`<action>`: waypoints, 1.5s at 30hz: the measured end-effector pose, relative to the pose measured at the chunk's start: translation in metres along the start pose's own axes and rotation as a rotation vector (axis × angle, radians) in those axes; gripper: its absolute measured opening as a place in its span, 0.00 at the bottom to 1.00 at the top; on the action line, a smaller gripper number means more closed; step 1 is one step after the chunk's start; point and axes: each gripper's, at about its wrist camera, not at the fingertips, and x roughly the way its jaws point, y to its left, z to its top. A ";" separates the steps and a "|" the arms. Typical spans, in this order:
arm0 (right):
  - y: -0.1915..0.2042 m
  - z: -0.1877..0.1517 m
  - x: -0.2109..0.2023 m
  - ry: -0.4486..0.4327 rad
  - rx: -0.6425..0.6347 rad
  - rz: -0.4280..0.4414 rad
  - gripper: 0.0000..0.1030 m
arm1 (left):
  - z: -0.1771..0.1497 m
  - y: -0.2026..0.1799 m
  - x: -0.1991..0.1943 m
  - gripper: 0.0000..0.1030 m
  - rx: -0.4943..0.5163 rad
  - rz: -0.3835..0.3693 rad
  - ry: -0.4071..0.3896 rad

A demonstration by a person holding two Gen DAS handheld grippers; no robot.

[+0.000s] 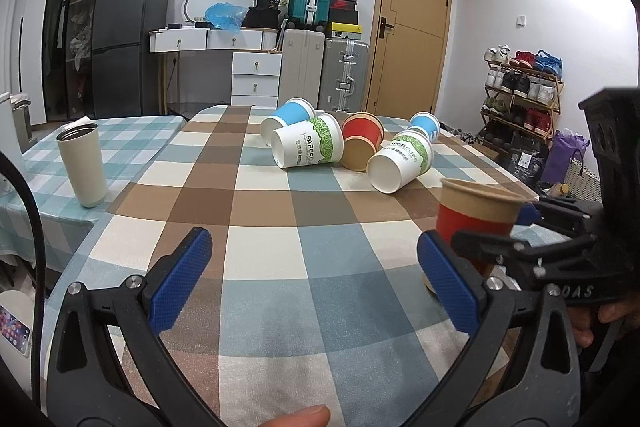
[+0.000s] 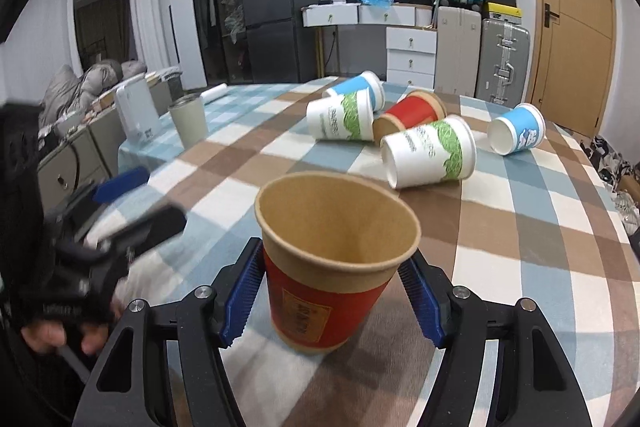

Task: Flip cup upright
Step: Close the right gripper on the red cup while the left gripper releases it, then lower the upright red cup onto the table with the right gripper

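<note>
A red and brown paper cup [image 2: 332,267] stands upright on the checked tablecloth [image 2: 520,227], mouth up. My right gripper [image 2: 334,291] has a blue pad on each side of it, touching or nearly touching its wall. The same cup [image 1: 476,215] shows at the right of the left wrist view, with the right gripper [image 1: 504,227] around it. My left gripper [image 1: 312,279] is open and empty above the cloth, left of that cup. Several cups lie on their sides further back: white and green [image 2: 430,151], red [image 2: 412,113], blue [image 2: 518,129].
A tall beige tumbler [image 1: 82,165] stands upright at the table's left side. A white appliance [image 2: 136,111] stands beyond it. Suitcases [image 1: 344,75], a drawer unit and a shoe rack [image 1: 520,87] stand behind the table.
</note>
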 end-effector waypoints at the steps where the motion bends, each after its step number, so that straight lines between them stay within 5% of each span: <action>1: 0.001 -0.003 0.000 0.010 -0.010 -0.003 0.64 | 0.000 0.000 0.000 0.99 0.001 0.000 0.000; 22: 0.004 0.001 0.022 0.022 -0.026 -0.043 0.62 | 0.000 -0.001 0.001 0.99 0.007 -0.003 0.003; 35: -0.019 -0.009 -0.003 -0.053 0.035 0.018 0.97 | 0.002 -0.005 0.004 0.99 0.034 -0.017 0.019; 45: -0.039 -0.020 -0.031 -0.166 0.049 0.063 1.00 | 0.004 -0.020 0.004 0.99 0.102 -0.050 0.003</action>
